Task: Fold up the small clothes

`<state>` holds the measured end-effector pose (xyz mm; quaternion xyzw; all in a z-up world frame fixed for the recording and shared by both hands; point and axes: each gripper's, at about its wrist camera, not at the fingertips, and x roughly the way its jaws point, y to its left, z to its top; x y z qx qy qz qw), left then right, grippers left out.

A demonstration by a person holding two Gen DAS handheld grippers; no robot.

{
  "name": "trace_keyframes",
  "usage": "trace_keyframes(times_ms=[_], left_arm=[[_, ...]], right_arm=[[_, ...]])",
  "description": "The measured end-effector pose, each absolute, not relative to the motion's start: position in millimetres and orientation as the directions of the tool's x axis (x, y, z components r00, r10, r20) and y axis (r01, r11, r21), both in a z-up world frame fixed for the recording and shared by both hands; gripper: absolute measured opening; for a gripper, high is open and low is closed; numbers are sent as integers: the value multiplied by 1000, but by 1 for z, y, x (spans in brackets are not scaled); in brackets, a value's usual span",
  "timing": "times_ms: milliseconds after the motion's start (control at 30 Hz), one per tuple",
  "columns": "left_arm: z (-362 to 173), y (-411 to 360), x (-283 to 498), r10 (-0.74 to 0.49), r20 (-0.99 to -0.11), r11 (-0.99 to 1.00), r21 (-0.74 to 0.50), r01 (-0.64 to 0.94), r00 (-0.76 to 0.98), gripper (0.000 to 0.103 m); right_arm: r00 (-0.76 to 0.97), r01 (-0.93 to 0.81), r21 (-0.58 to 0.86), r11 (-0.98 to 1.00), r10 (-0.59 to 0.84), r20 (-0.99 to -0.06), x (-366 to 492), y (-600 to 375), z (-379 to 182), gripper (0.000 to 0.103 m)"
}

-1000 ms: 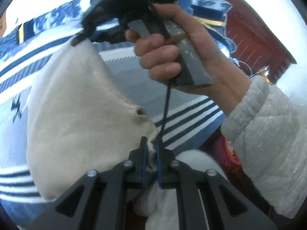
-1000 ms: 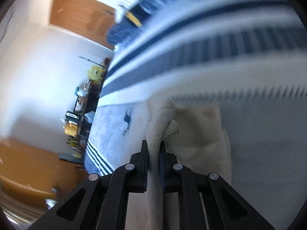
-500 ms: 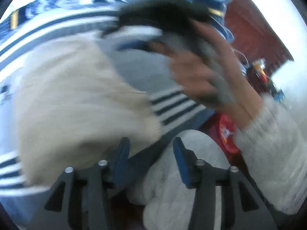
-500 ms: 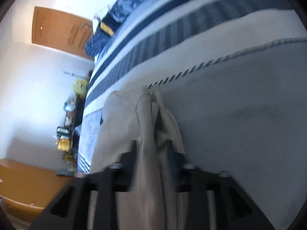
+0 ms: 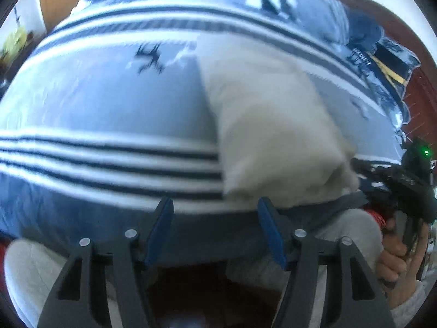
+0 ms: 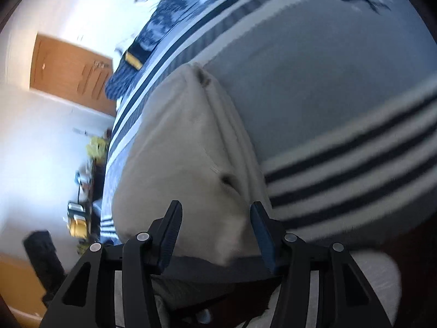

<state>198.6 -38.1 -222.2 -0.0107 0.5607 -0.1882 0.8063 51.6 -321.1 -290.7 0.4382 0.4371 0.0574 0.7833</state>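
Observation:
A cream knitted garment (image 5: 273,125) lies folded on the striped blue and white bedspread (image 5: 109,109), close to the bed's near edge. My left gripper (image 5: 214,205) hangs over that edge just left of the garment; its jaws are opening and nothing is between them. In the right wrist view the garment (image 6: 185,164) stretches away from my right gripper (image 6: 215,210), which is open. The cloth's near end shows between its blue pads, which do not press on it. The right gripper (image 5: 404,180) also appears at the garment's right end, held by a hand (image 5: 396,259).
Dark blue bedding (image 6: 147,38) is heaped at the far end of the bed. A wooden door (image 6: 71,68) and a cluttered shelf (image 6: 82,191) stand beyond the bed's side. The person's grey-clad legs (image 5: 349,232) are against the near edge.
Both grippers let go of the cream garment and opened. It now lies flat on the bed, and both hands have drawn back and down toward the near edge.

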Motion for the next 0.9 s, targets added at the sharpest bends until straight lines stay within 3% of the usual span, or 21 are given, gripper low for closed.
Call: trace_keyframes(times_ms=[133,200,233,300,333,467,533,600,667,800,900], left_arm=[[-231,-42,192,-291,-902,928,-186,322,320,63],[-237,-55,195,-274,-905,927,-160,338,324,63],[-240,-58,195,-275,-906,925,-158,344,323,63],[-245,-69,200,-284,-901,919,-159,360,328,63],[-244,-73,202,-291,-896,916,-159,369,336,63],[-231,-84,204,-308,-872,906,-148,395,381,62],[-229,-92,204,-294,-872,900,-115,420,392,57],[-233,-100,204,-251,-888,893,-59,447,385,19],[-234,-102,202,-213,-899,894,-21,448,384,9],[-232,-86,198,-250,-900,892,-72,445,356,3],[-256,-71,211,-232,-925,917,-105,385,301,3]], right_arm=[[624,244,796,555,538,-566,48,-315,-297,53],[612,256,775,578,524,-593,50,-308,-300,40],[606,256,772,582,526,-597,53,-307,-301,28],[605,256,765,591,519,-604,53,-306,-300,22],[601,245,765,595,526,-601,54,-305,-298,13],[616,254,726,639,472,-631,50,-307,-284,10],[618,253,712,655,457,-640,45,-308,-280,10],[583,271,668,693,434,-687,48,-304,-280,10],[576,279,657,700,426,-698,49,-303,-275,9],[547,315,599,736,375,-748,47,-304,-259,8],[470,351,528,773,342,-813,58,-299,-278,8]])
